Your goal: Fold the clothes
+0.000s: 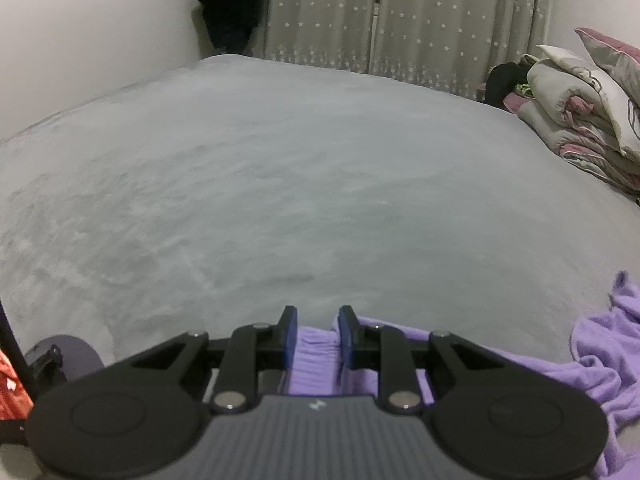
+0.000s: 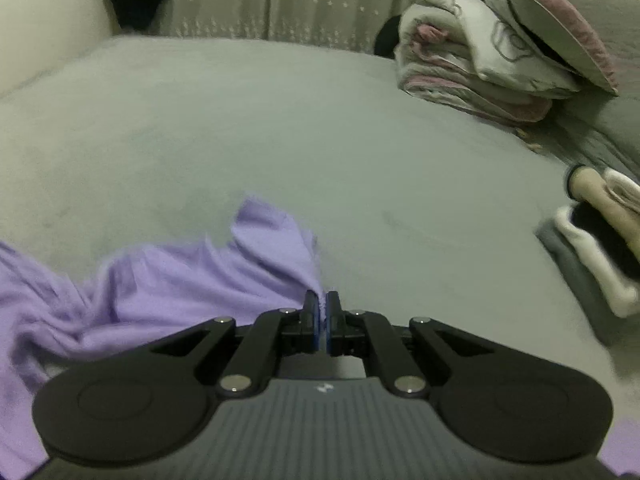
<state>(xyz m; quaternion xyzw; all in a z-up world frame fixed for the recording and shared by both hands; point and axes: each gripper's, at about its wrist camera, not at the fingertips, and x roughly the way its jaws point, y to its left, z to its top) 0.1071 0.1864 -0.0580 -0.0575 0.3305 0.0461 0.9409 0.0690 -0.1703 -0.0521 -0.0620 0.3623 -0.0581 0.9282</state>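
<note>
Both grippers, left and right, pinch the purple garment on the grey bed; folded bedding sits well apart.

Black hand-held gripper, blue pads, silver screws, ribbed grey body

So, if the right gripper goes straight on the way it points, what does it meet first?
Probably the grey bed cover. The right gripper, shut on the purple garment, points down at open bedding; the folded quilts lie farther, off right.
</note>
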